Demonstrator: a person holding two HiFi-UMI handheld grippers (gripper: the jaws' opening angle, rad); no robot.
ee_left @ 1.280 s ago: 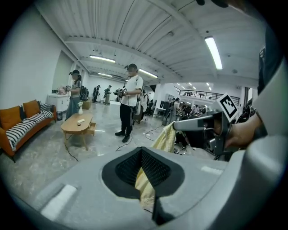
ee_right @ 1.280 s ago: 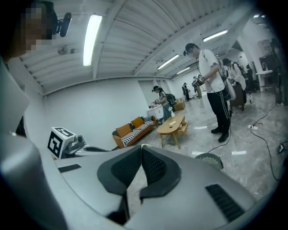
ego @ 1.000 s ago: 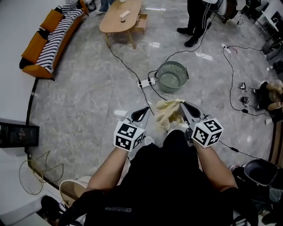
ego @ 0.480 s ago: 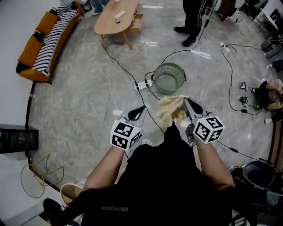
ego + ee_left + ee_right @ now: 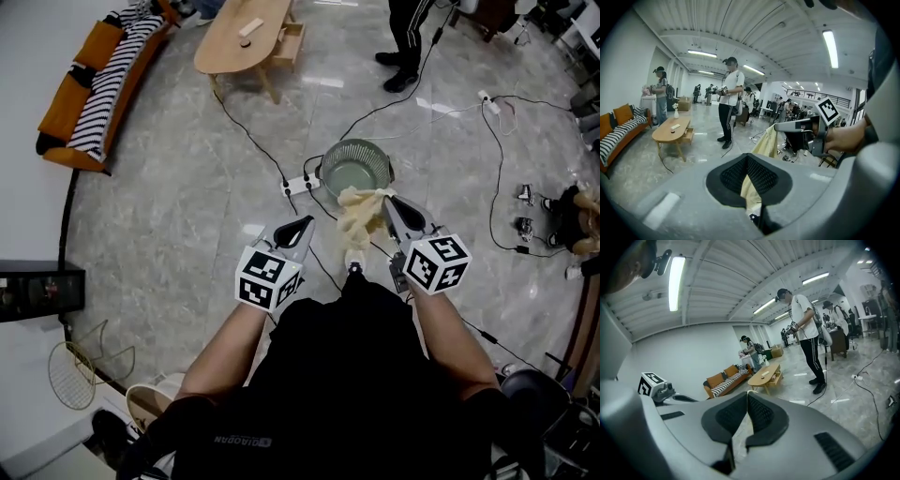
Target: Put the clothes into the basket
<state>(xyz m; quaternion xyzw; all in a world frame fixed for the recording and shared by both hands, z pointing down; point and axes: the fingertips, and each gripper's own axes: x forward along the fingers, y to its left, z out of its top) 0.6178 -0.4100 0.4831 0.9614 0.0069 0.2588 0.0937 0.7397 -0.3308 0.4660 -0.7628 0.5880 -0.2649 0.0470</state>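
Note:
A pale yellow cloth (image 5: 356,222) hangs from my right gripper (image 5: 386,202), which is shut on its top edge. The cloth dangles just at the near rim of the round green basket (image 5: 356,167) on the floor. In the right gripper view a strip of the cloth (image 5: 739,430) shows between the closed pads of the right gripper (image 5: 748,393). My left gripper (image 5: 302,228) is shut, holds nothing and stays to the left of the cloth, apart from it. The left gripper view shows its jaws (image 5: 747,155) meeting, with the cloth (image 5: 769,143) hanging beyond them.
A power strip (image 5: 302,183) and black cables lie on the floor left of the basket. A wooden coffee table (image 5: 246,33) and an orange sofa (image 5: 94,80) stand at the far left. A person (image 5: 412,37) stands beyond the basket. A dark bin (image 5: 539,394) sits near right.
Both grippers have moved forward toward the basket, the right one carrying the cloth. The cloth now hangs at the basket's near rim instead of well short of it.

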